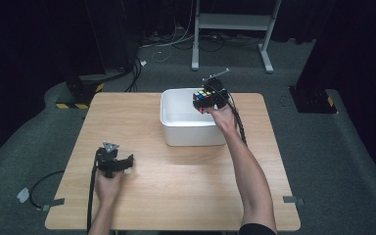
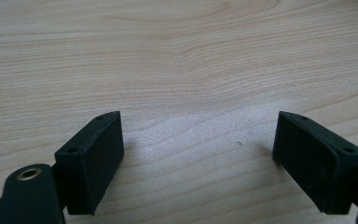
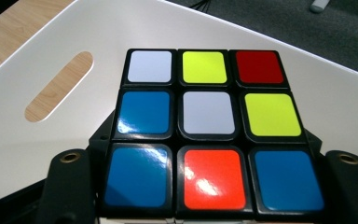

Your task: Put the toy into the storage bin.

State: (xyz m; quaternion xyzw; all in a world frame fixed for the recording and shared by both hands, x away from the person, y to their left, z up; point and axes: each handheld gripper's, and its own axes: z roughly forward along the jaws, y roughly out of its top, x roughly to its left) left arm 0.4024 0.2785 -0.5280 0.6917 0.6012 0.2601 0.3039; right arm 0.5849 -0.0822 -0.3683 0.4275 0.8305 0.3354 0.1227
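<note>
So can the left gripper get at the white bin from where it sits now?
Probably yes. The left gripper rests open on the table, with bare wood between it and the white bin. The right gripper holds the puzzle cube over the bin's far right corner, so the near wall looks free.

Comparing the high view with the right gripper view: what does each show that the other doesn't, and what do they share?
High view alone: the whole wooden table, the left tongs resting open on it with nothing between the jaws, the person's forearms, and the grey floor with a metal stand.

Right gripper view alone: the cube's near face sticker by sticker, with a white centre and an orange bottom-middle, and the bin's slot handle.

Both: the puzzle cube gripped in the right tongs over the white bin.
</note>
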